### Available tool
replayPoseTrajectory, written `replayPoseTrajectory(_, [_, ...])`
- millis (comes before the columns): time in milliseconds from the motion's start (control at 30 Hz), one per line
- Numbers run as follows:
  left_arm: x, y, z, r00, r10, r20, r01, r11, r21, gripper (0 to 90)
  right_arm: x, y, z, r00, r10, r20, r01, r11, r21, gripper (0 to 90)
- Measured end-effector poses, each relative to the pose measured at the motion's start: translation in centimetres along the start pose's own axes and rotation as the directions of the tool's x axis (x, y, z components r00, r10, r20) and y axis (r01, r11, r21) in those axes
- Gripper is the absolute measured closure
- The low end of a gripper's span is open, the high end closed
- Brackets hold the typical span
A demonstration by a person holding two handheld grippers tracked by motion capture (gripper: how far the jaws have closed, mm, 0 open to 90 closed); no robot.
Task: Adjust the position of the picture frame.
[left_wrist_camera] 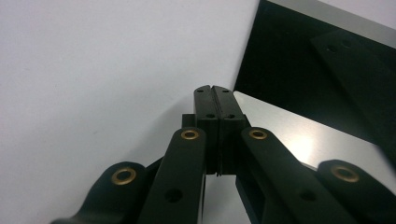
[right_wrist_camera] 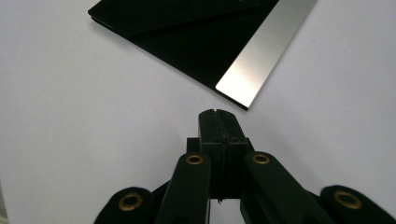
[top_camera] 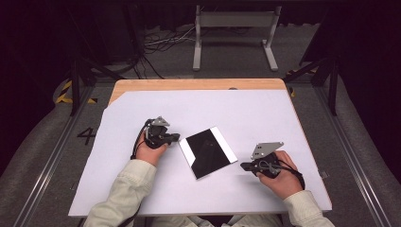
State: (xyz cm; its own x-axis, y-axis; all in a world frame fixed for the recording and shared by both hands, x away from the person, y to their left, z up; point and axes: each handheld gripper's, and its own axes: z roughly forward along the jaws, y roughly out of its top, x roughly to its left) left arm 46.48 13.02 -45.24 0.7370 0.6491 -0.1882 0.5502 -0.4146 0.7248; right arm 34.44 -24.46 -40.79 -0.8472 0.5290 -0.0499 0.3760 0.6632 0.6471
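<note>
Black panel (top_camera: 208, 152) lies flat on white sheet (top_camera: 142, 189), unobstructed.

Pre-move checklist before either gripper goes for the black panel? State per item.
1. Left gripper shut, nothing between the jaws: ok.
2. Right gripper shut, nothing between the jaws: ok.
3. Black panel with silver end strips lies flat on the white sheet: ok.
4. Panel free of both grippers: right one is apart from it, ok; left tip sits at the panel's silver edge, contact cannot tell.
5. Jaws open enough to take the panel's edge: not ok, both are shut.
6. Panel's edge raised enough to get a jaw under: cannot tell.
</note>
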Motion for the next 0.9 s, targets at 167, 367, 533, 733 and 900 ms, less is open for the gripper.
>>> replayPoseTrajectory(167, [0.3,0.4,0.3,0.9998,0.01,0.019,-0.011,0.9995,0.031,90.0,-0.8,-0.8,-2.0,0.9989,0.041,0.024,-0.041,0.998,-0.038,90.0])
replayPoseTrajectory(367, [0.5,0.3,0.3,0.9991,0.002,0.043,-0.004,0.9995,0.031,90.0,-1.8,-1.7,-4.1,0.9954,0.084,0.046,-0.08,0.994,-0.079,90.0])
replayPoseTrajectory(533, [-0.2,0.4,0.3,0.9965,0.056,0.063,-0.059,0.9969,0.052,90.0,-2.2,-1.9,-5.1,0.9934,0.101,0.054,-0.095,0.989,-0.11,90.0])
replayPoseTrajectory(733, [-1.6,0.3,0.3,0.9839,0.093,0.152,-0.109,0.9895,0.095,90.0,-2.6,-2.0,-5.8,0.9923,0.107,0.062,-0.099,0.987,-0.124,90.0])
replayPoseTrajectory(900, [-2.9,0.2,0.3,0.9702,0.129,0.205,-0.156,0.98,0.123,90.0,-2.8,-2.1,-5.9,0.9922,0.109,0.06,-0.101,0.987,-0.126,90.0])
